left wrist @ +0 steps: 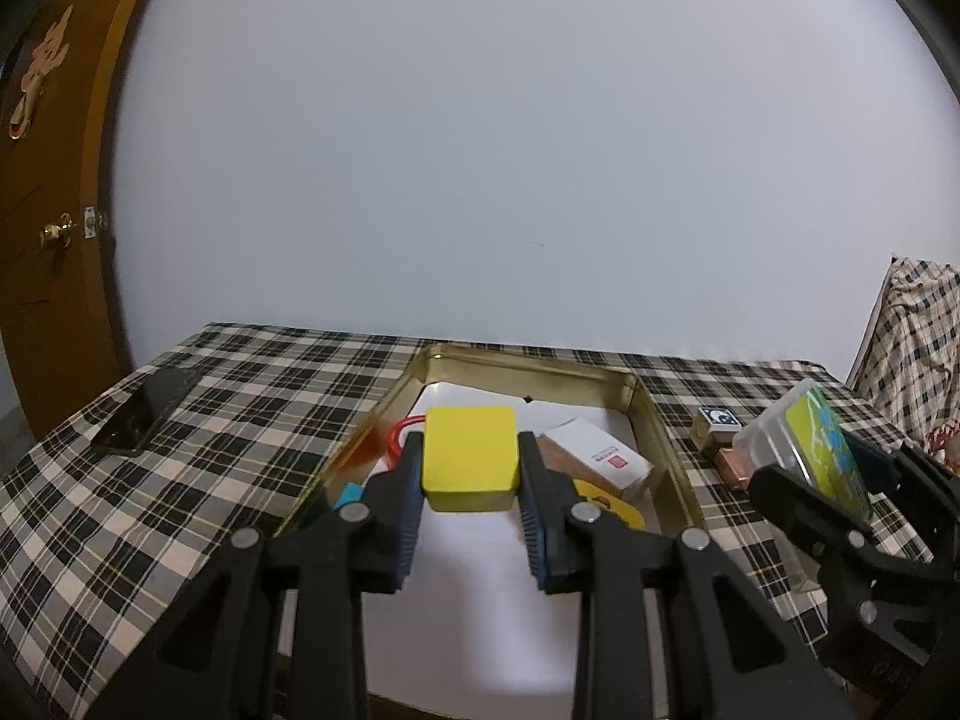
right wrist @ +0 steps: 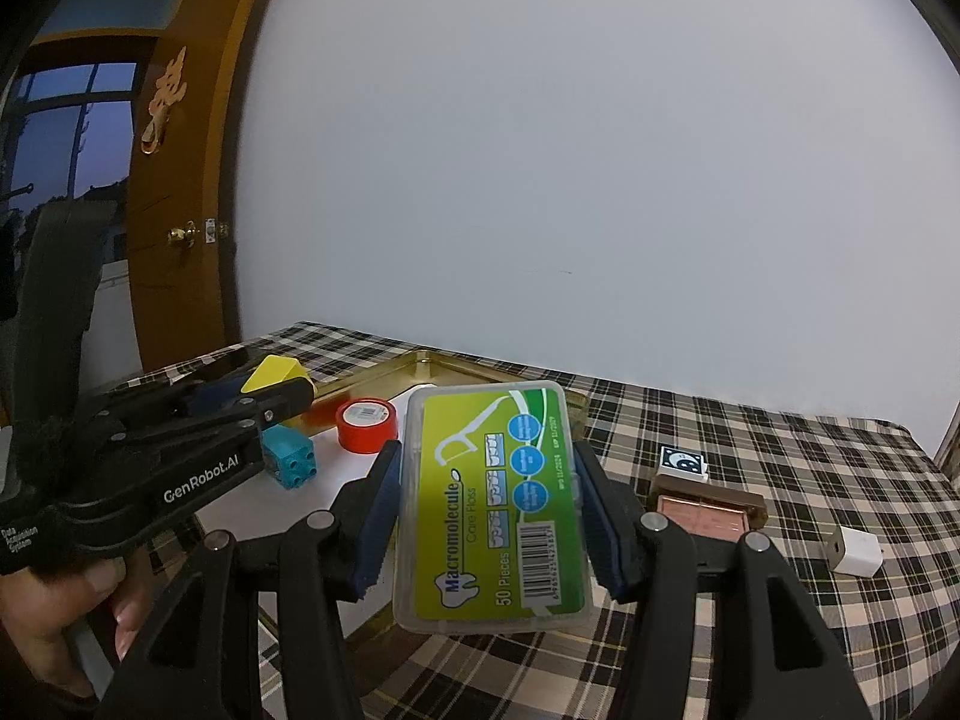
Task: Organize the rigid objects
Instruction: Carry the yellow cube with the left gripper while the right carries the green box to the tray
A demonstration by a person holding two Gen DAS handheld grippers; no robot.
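While the left gripper [left wrist: 470, 468] fingers pinch a yellow block [left wrist: 469, 457] above the gold tray [left wrist: 651, 420] at the counter's middle, the right gripper [right wrist: 487, 507] fingers clamp a floss box [right wrist: 489, 504] beside it.

Both views are dim, w/ a cool, flat cast. The wall [left wrist: 510, 150] is evenly lit, no hot spots; slight noise is seen. Strong fisheye bending is present: the door [left wrist: 54, 180] and table edge [left wrist: 72, 438] are curved, and corners are cut off by black vignette. A bright patch is seen on the white sheet [left wrist: 480, 618], near the bottom of the left view. Dusk-blue sky is shown through the window [right wrist: 66, 120]. The label print [right wrist: 480, 510] is sharp; the door knob [right wrist: 183, 235] is soft. Shadows are weak and diffuse.
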